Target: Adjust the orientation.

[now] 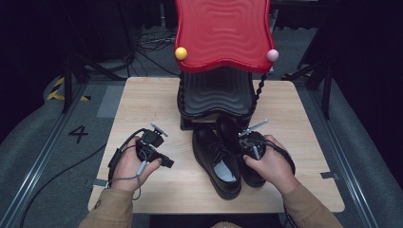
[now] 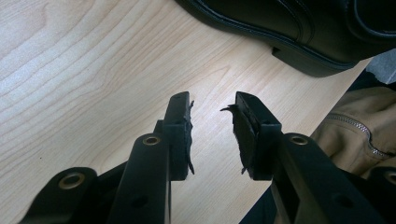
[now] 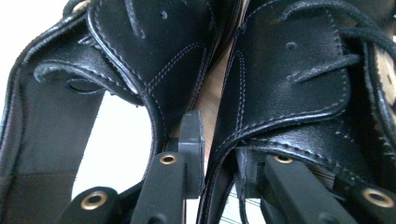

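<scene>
The left gripper (image 1: 167, 162) is held open and empty over bare table (image 1: 142, 99). Further right, the right gripper (image 3: 219, 140) straddles the right shoe (image 1: 247, 156)'s inner collar, beside the left shoe (image 1: 216, 161); whether it is clenched cannot be told. The collar should be seated deep before lifting.

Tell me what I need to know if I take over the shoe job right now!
Left tongs: open, empty, resting low over the table, left of the shoes.
Right tongs: one jaw is between the two shoes and the other is inside the right shoe, so its inner wall sits between them. I can't tell whether they pinch it.
Things: the left shoe and the right shoe stand side by side on the table, just in front of the red and black rack.
Done: the shoes are paired up.
Left: probably grip and lift them onto the rack; neither is on it yet.
</scene>
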The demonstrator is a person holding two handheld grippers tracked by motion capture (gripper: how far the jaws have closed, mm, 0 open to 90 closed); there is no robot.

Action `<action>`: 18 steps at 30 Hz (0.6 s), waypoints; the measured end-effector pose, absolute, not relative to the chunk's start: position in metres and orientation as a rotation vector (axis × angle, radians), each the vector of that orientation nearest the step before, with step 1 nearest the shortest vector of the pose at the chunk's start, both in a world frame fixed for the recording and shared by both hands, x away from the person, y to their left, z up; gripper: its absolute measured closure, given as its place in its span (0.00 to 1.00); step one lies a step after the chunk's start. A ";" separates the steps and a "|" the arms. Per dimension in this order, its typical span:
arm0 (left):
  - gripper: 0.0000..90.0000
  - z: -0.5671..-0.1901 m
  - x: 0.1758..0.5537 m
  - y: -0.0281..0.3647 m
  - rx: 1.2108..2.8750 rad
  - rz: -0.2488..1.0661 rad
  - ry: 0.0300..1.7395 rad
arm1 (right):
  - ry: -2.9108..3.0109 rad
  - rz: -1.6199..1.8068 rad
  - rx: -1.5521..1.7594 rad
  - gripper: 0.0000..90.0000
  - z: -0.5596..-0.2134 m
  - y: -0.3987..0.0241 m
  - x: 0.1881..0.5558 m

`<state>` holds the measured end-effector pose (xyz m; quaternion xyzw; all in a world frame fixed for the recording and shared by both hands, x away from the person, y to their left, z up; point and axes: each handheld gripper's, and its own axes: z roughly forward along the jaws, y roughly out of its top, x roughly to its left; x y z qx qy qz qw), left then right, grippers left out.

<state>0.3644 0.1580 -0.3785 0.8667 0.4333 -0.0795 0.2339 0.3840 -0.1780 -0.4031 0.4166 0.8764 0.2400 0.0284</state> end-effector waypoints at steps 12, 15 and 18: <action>0.75 -0.380 0.366 0.158 2.377 -0.226 1.189 | 2.690 0.813 1.273 0.84 -0.402 -0.174 0.383; 0.74 -0.380 0.367 0.158 2.381 -0.231 1.185 | 2.699 0.795 1.297 0.78 -0.398 -0.176 0.382; 0.74 -0.380 0.366 0.158 2.374 -0.230 1.193 | 2.678 0.778 1.353 0.68 -0.389 -0.182 0.379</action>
